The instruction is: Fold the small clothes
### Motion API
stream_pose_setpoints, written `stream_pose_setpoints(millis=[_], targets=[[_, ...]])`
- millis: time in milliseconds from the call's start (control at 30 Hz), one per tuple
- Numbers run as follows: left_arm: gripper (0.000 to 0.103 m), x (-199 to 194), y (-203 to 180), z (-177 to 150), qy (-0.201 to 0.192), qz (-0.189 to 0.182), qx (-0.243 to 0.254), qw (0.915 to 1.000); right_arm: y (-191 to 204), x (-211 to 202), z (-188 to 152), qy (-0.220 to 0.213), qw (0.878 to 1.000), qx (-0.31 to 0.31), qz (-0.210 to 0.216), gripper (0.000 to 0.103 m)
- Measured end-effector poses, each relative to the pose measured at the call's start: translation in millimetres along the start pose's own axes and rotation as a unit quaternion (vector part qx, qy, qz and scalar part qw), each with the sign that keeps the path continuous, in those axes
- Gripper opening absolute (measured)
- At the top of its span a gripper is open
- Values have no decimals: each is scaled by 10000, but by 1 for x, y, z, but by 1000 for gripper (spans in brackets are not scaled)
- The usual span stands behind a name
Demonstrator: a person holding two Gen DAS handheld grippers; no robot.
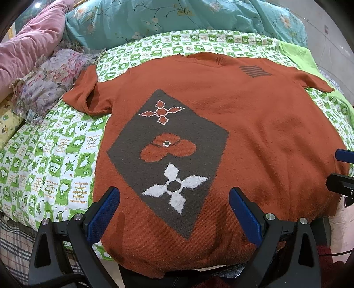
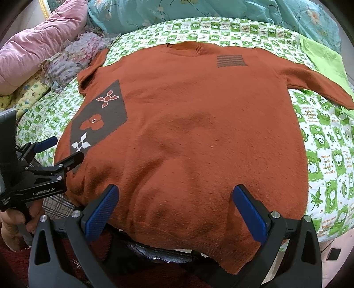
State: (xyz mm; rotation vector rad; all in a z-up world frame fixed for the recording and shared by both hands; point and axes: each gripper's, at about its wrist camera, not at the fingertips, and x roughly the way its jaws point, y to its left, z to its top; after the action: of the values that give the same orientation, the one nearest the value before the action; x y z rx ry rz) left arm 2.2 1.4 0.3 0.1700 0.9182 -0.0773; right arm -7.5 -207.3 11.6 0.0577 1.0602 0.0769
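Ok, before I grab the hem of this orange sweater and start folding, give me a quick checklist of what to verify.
1. Orange sweater spread flat, front up: ok.
2. Both sleeves out to the sides, not tucked under: ok.
3. Left gripper jaws apart, holding nothing: ok.
4. Right gripper jaws apart, holding nothing: ok.
5. Both grippers at the hem edge: ok; touching the fabric: cannot tell.
6. Green cloth touching the far sleeve: cannot tell.

Rust-orange sweater [image 1: 254, 133] with grey diamond patch [image 1: 168, 155] bearing white and orange flowers; green-and-white checked bedsheet [image 1: 50, 164]; teal floral quilt [image 1: 177, 17], probably cotton.
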Motion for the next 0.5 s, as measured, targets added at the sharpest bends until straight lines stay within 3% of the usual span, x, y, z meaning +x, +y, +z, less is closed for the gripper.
stream_pose_setpoints(millis=[500], targets=[[99, 1, -2, 2, 106, -89, 6, 9999, -3, -3, 1, -53, 9998, 104, 132, 102]])
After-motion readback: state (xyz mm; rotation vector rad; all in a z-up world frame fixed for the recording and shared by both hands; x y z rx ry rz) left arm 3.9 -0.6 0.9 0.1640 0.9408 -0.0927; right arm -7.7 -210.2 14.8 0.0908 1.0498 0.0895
